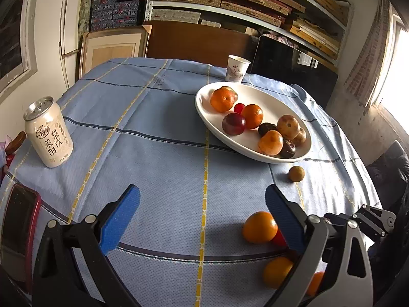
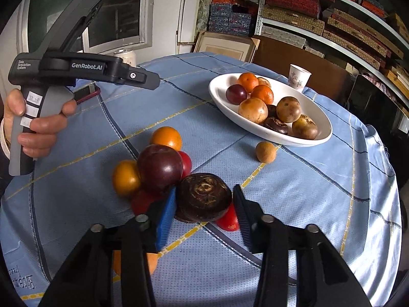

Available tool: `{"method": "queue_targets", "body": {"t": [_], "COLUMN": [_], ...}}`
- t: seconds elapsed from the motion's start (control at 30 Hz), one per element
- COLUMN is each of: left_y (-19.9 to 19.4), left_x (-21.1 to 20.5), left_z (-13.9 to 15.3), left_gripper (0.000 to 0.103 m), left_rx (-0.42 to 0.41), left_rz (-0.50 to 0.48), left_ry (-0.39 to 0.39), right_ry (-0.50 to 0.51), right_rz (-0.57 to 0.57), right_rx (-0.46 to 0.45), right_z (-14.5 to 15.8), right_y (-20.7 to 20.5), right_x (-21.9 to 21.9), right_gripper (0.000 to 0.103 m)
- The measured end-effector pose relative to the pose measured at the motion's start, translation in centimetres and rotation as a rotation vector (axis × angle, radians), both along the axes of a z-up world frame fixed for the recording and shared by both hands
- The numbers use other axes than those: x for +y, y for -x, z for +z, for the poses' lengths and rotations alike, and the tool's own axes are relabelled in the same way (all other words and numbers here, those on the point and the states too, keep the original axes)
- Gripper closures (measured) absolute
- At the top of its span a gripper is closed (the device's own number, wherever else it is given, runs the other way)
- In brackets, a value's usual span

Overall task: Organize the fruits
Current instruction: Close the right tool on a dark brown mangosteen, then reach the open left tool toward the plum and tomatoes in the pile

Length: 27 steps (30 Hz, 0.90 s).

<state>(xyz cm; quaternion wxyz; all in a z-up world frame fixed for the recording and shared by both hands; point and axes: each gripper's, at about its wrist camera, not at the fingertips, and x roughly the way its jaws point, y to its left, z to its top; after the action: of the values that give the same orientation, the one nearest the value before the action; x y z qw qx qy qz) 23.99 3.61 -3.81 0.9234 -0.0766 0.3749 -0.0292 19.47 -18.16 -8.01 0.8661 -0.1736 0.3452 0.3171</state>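
On the blue cloth [image 1: 163,133] there is one white bowl [image 1: 204,112] holding, as far as I can count from the right-hand view, nine fruits: two oranges [image 2: 248,81], one plum [image 2: 236,94], four tan round fruits [image 2: 253,110] and two dark brown ones [image 2: 276,125]; some lie partly behind others, so the count could be off. Loose on the cloth sits one small brown fruit [image 2: 265,151], just beside the bowl's near rim. Nearer, a cluster lies packed together and touching: three oranges [image 2: 166,137], a big plum [image 2: 159,168], several small red fruits [image 2: 186,163] partly hidden, and one dark chestnut [image 2: 204,197].

The right gripper [image 2: 204,207] has its jaws either side of that chestnut, the left blue pad touching it, the other pad close; I cannot tell whether it is actually clamped.

The left gripper [image 1: 202,215] hangs with jaws wide apart and nothing between them, its right finger just beside the orange cluster.

One can [image 1: 48,133] stands near the left edge, one phone [image 1: 20,232] lies at the near-left edge, and one paper cup [image 1: 237,68] stands behind the bowl at the far edge. The broad middle of the cloth, between can and bowl, is bare.
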Motion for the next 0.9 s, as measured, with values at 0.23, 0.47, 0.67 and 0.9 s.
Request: {"method": "queue_targets", "body": {"t": [0.23, 0.47, 0.67, 0.9], "left_y": [0.2, 1.8, 4.5, 4.6], "left_x": [-0.9, -5.6, -10.2, -11.1], "left_z": [-0.1, -0.3, -1.2, -1.9], "left_gripper": [0.007, 0.007, 0.021, 0.033], "left_rx": [-0.005, -0.041, -0.109, -0.084], "left_rz": [-0.041, -0.281, -0.447, -0.484], "left_ry": [-0.017, -0.107, -0.254, -0.266], "right_ry": [-0.091, -0.289, -0.324, -0.308], "right_rz": [-0.031, -0.189, -0.237, -0.212], "right_rx": [0.03, 0.09, 0.093, 0.082], "right_z": [1.0, 2.6, 2.8, 2.9], "right_y": [-0.8, -3.3, -3.7, -3.4], "right_x": [-1.3, -5.5, -6.4, -5.8], "right_gripper": [0.059, 0.059, 0.059, 0.059]}}
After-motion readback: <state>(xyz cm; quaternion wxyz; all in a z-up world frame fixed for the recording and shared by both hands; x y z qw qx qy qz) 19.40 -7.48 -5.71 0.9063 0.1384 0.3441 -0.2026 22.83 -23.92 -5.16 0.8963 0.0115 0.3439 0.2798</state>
